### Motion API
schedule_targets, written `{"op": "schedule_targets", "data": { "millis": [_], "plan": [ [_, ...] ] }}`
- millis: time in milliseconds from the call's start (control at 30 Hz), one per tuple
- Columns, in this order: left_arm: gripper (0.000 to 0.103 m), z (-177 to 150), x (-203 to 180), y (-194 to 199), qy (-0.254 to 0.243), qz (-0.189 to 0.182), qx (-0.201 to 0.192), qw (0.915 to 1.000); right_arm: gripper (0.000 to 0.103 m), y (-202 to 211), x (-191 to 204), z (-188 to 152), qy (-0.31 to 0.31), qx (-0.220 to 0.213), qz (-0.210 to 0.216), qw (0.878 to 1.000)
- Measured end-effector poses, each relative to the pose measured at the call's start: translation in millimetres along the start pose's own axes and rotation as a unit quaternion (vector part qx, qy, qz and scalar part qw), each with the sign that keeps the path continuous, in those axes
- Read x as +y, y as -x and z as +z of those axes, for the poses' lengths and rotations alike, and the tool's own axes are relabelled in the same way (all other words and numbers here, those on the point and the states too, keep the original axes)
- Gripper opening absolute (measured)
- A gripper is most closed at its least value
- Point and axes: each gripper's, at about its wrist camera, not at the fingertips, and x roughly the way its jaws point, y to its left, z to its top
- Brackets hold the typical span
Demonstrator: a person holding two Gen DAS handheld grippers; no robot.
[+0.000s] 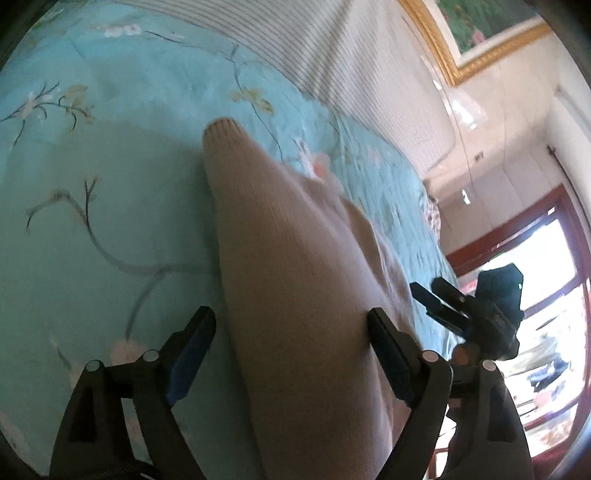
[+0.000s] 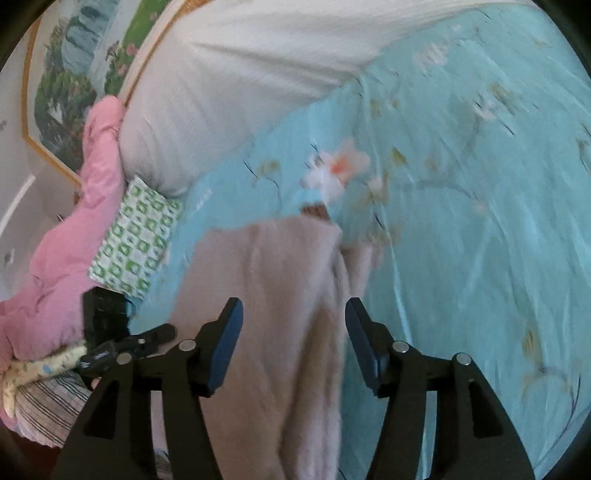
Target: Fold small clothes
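A small beige knit sweater (image 1: pixel 295 280) lies on the turquoise floral bedspread (image 1: pixel 92 229). In the left wrist view one sleeve runs away from me to its ribbed cuff (image 1: pixel 221 129). My left gripper (image 1: pixel 291 325) is open, its jaws on either side of the sleeve. In the right wrist view the sweater (image 2: pixel 280 295) lies partly folded and blurred. My right gripper (image 2: pixel 293 310) is open, jaws wide over the fabric. The right gripper also shows in the left wrist view (image 1: pixel 439 302), at the sweater's far side.
A white striped pillow (image 2: pixel 240 81) lies at the head of the bed. A pink quilt (image 2: pixel 66 221) and a green-and-white patterned cloth (image 2: pixel 136 240) sit at the left. A framed painting (image 1: pixel 480 33) hangs on the wall. A window (image 1: pixel 546 295) is at the right.
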Motion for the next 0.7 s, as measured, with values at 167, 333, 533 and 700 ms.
{"op": "schedule_targets", "data": {
  "millis": [167, 333, 533, 700],
  "plan": [
    [0.084, 35.3, 24.9, -23.6, 0.048, -0.003, 0.010, 0.9988, 0.047, -31.0, 3.3, 20.9, 0.001, 0.030, -0.018, 0.999],
    [0.021, 59.8, 22.7, -44.2, 0.029, 0.033, 0.004, 0.9990, 0.008, -48.2, -0.9, 33.5, 0.009, 0.036, -0.033, 0.999],
    [0.017, 48.6, -4.2, -46.6, -0.071, 0.130, -0.009, 0.9889, 0.007, -57.1, -13.5, 34.6, 0.023, 0.040, -0.077, 0.996],
    [0.033, 29.6, -18.0, -15.5, -0.097, 0.152, -0.020, 0.9834, 0.016, -43.9, -18.7, 22.2, -0.016, 0.032, -0.053, 0.998]
  ]
}}
